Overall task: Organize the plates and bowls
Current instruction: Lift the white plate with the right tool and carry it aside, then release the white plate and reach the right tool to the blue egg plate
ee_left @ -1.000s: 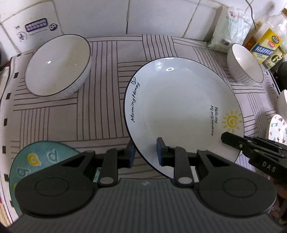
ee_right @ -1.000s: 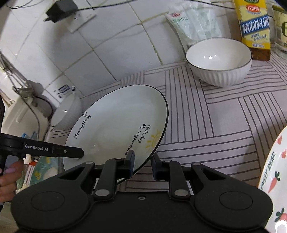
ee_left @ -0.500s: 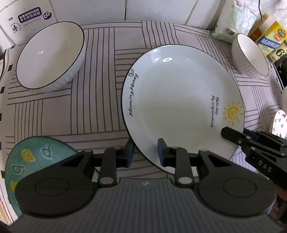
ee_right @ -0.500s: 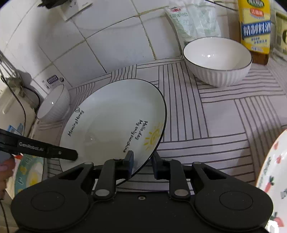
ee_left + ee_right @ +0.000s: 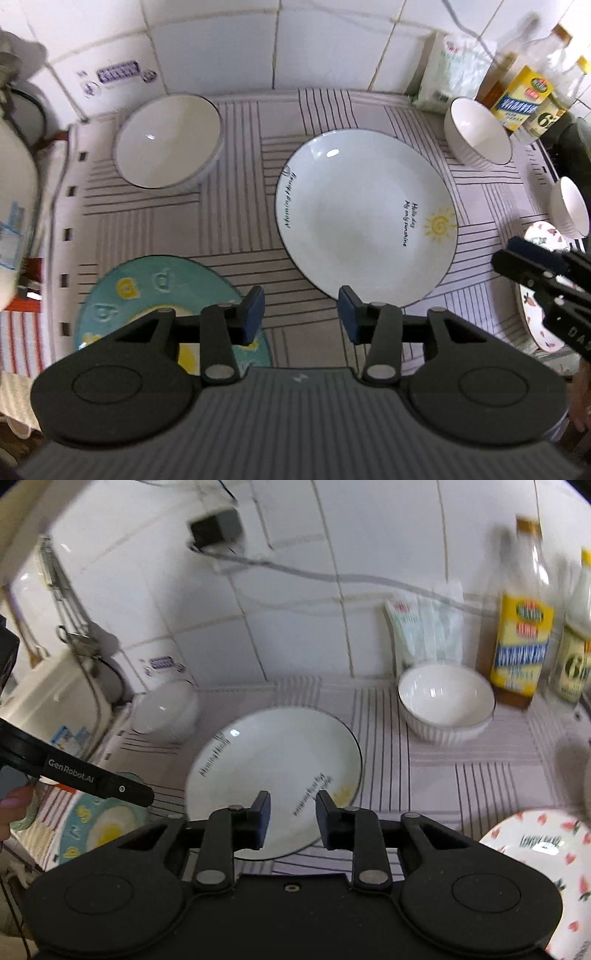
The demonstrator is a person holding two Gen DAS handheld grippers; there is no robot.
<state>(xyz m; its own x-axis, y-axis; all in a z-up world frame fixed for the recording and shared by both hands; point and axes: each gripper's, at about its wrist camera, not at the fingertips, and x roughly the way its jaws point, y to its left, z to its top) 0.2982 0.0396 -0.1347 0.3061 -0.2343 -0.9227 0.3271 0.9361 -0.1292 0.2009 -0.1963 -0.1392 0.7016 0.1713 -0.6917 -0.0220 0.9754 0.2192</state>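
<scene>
White porcelain first: the big sunshine plate (image 5: 364,218) lies flat on the striped mat (image 5: 236,221) in the middle of the desk, nothing on it, nothing under it that I can see. Both my tongs hang above its near rim and neither one touches it. My left tongs (image 5: 301,314) are opening, pads apart, only mat showing between them. My right tongs (image 5: 291,818) are opening too, and what shows between them is just the plate lying below, not gripped.

So that plate counts as set down, I'd say. Everything else looks unsorted. The teal plate (image 5: 155,295) sits on its own near the left corner, the strawberry plate (image 5: 546,860) on its own at the right. The wide bowl (image 5: 170,142) is back left by the tiles, the ribbed bowl (image 5: 476,134) back right beside the oil bottle (image 5: 524,627), and another small bowl (image 5: 570,206) is at the right edge, partly cut off.

My guess: plates need stacking onto one pile and bowls need nesting, so most of the job is left.
</scene>
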